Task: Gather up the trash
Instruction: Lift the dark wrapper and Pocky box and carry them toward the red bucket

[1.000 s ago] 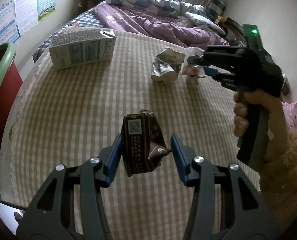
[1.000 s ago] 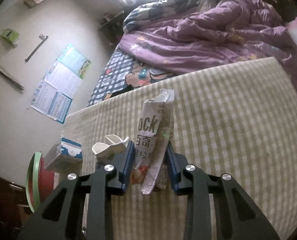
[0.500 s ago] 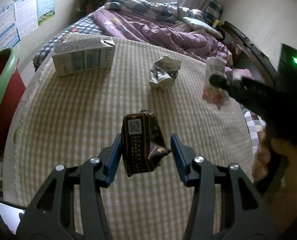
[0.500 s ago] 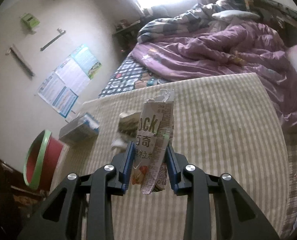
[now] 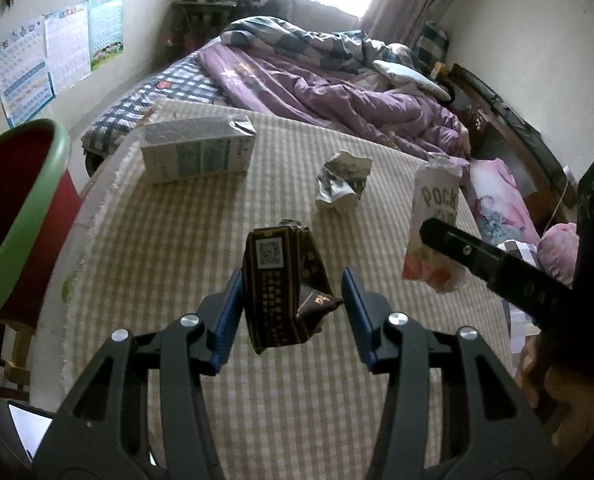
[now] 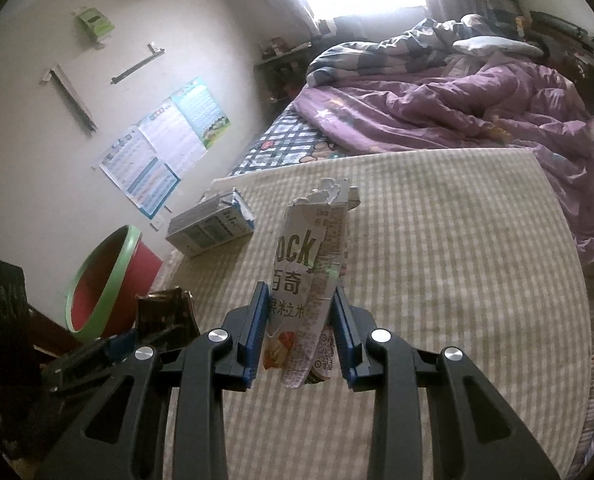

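The red bin with the green rim (image 5: pixel 21 216) is where the trash looks bound to go, and it sits low, off the left edge of the checked beige tabletop (image 5: pixel 257 400). From the left tool (image 5: pixel 293 312) the bin is far out to the left and close. From the right tool (image 6: pixel 299 334) it is also to the left, but farther, with the left tool in between. So the left tool is the nearer one.

The left tool pinches a crumpled dark brown wrapper with a square code on it (image 5: pixel 281 284), standing up tall between its blue pads. The right tool is closed on a torn white paper snack pouch (image 6: pixel 309 280), also held upright.

Ahead of both tools, a flat white and blue carton (image 5: pixel 199 148) and a crumpled white paper wad (image 5: pixel 343 180) lie on the tabletop, not picked up yet. A bed with a purple quilt (image 5: pixel 337 92) is behind.
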Available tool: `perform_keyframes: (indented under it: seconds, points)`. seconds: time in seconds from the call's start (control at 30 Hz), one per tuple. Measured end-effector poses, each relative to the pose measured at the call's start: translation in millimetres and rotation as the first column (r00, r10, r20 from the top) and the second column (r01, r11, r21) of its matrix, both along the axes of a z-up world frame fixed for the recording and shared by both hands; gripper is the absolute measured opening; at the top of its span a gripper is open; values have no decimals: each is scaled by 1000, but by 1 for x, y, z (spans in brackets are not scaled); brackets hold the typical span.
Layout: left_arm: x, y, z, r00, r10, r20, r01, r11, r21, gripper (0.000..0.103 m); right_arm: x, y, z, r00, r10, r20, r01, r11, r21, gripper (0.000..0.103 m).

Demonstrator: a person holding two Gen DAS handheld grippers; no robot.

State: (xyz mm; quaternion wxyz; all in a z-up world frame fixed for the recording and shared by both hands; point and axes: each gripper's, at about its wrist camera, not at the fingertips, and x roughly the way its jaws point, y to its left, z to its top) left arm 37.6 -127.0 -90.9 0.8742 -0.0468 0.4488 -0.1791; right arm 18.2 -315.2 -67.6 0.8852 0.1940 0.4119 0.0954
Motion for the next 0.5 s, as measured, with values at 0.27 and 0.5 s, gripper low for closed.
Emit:
perform_keyframes:
  seconds: [0.27,0.5]
  points:
    - [-1,13,7,1000,13,17,-13,1000,-12,46,-1,12,4,1000,12,9,-12,1000,-6,31]
    - [-2,25,10,999,15,31,-14,1000,-23,46,-2,28,9,1000,16,16,-16,1000,-13,31]
